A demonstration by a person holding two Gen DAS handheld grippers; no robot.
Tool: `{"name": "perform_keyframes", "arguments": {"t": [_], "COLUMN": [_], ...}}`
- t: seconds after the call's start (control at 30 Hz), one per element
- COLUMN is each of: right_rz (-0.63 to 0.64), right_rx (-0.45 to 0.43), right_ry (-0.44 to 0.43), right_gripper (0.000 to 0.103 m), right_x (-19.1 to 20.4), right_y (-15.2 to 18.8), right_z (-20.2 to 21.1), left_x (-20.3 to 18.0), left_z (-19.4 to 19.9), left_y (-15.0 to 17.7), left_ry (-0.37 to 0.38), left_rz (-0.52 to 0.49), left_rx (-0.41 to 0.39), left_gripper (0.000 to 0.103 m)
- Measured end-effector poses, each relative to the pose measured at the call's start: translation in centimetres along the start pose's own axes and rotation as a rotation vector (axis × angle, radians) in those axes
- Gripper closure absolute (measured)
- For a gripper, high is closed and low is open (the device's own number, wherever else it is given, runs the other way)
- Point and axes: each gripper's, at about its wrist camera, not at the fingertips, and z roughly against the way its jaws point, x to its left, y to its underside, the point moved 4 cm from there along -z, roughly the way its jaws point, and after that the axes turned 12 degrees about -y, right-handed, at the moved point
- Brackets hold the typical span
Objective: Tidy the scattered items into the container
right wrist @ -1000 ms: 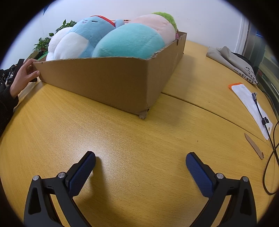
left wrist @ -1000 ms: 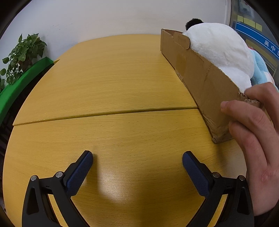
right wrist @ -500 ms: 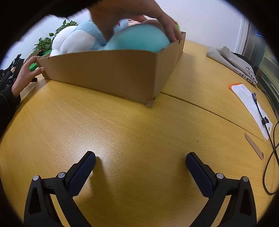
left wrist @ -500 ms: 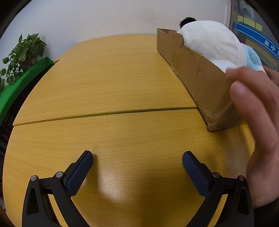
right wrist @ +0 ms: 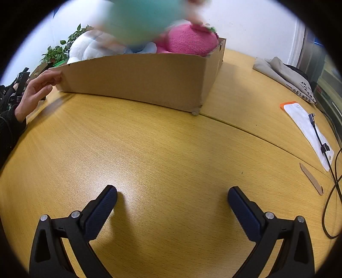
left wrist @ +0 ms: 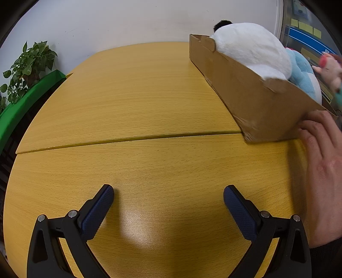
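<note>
Both tongs, left (left wrist: pixel 168 197) and right (right wrist: pixel 172 197), gape wide and empty, cardboard box (right wrist: pixel 139 79) well ahead.

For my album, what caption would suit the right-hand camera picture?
Open gripper rests before a cardboard box of plush toys, a hand at its corner.

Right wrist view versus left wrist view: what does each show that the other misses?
Only the right wrist: a pink plush toy, a blurred teal plush above the box, a grey cloth bag, a black cable. Only the left wrist: a green ledge. Both: brown cardboard box, white plush, bare hand, potted plant.
</note>
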Motion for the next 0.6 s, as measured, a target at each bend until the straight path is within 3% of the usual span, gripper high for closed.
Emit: {"name": "perform_keyframes", "arguments": {"t": [0.6], "right_rz": [0.0], "right_rx": [0.0], "right_ry": [0.0], "right_gripper": [0.0], "right_x": [0.17], "right_y": [0.07], "right_z": [0.02], "left_x": [0.24], "left_z": [0.25], "left_y": [0.3], "left_ry": [0.0], "left_rz": [0.001], "left_rx": [0.0], "left_gripper": [0.0]}}
